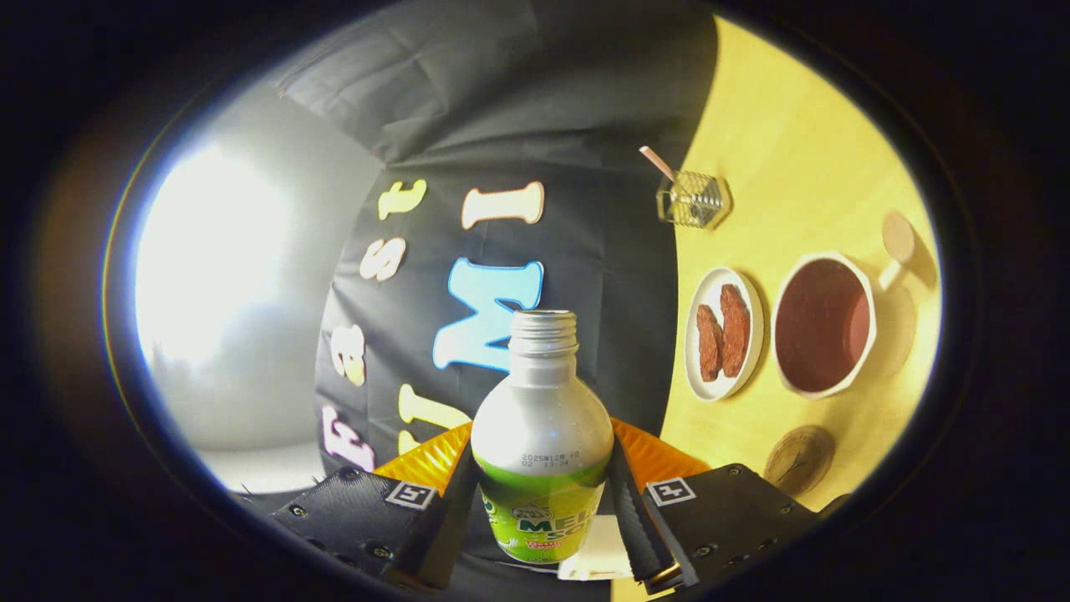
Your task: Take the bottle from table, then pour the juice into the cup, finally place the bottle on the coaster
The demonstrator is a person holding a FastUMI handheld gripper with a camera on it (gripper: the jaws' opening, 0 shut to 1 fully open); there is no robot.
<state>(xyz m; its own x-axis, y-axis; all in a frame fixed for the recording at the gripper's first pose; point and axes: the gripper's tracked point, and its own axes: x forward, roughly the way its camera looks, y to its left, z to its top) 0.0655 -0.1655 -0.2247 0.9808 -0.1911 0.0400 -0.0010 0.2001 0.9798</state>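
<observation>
Tongs (542, 502) clamped on uncapped bottle (542, 435), its neck pointing forward, cup (823, 326) well off to their right.

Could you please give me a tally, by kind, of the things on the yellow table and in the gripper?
Bottle, uncapped, gripped between the fingers of the gripper: 1
Cup: 1
Plate with two brown pieces: 1
Coaster: 1
Wire holder: 1
Total: 5

Uncapped silver-green bottle (542, 435) clamped between fingers; white cup (823, 326) holds dark juice, round coaster (799, 459) just beside it.
</observation>
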